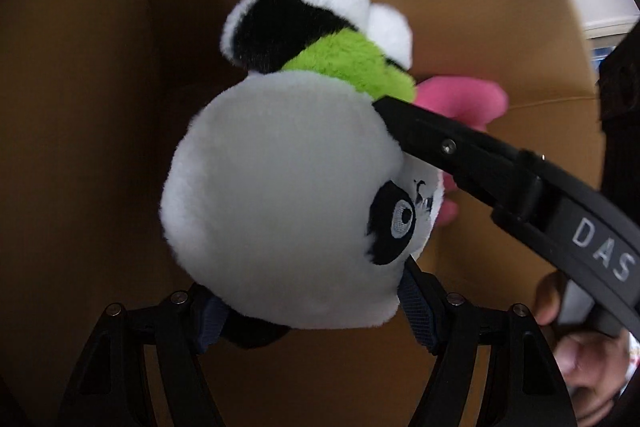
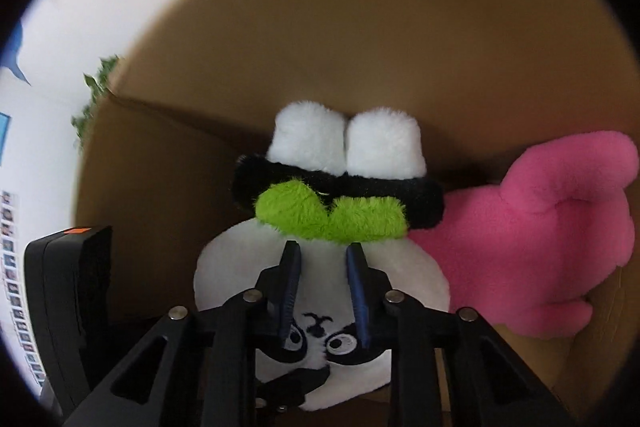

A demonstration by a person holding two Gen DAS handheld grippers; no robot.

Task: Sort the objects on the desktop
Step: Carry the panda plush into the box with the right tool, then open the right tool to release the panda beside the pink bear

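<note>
Lowering the panda plush (image 2: 320, 267) head-up into the cardboard box (image 2: 360, 27), feet pointing at the box floor. My left gripper (image 1: 308, 311) is clamped on its head from either side, pads sunk in the fur, taking the weight. My right gripper (image 2: 324, 287) is pinched tight over the crown, a fold of white fur apparently nipped between the blue pads (image 2: 358, 287); I judge this steadies the toy so it drops straight. Pink plush (image 2: 540, 239) already lies in the box, touching the panda's side, so soft toys seem to be grouped here. Count: one panda, one pink toy, one box, two grippers.
</note>
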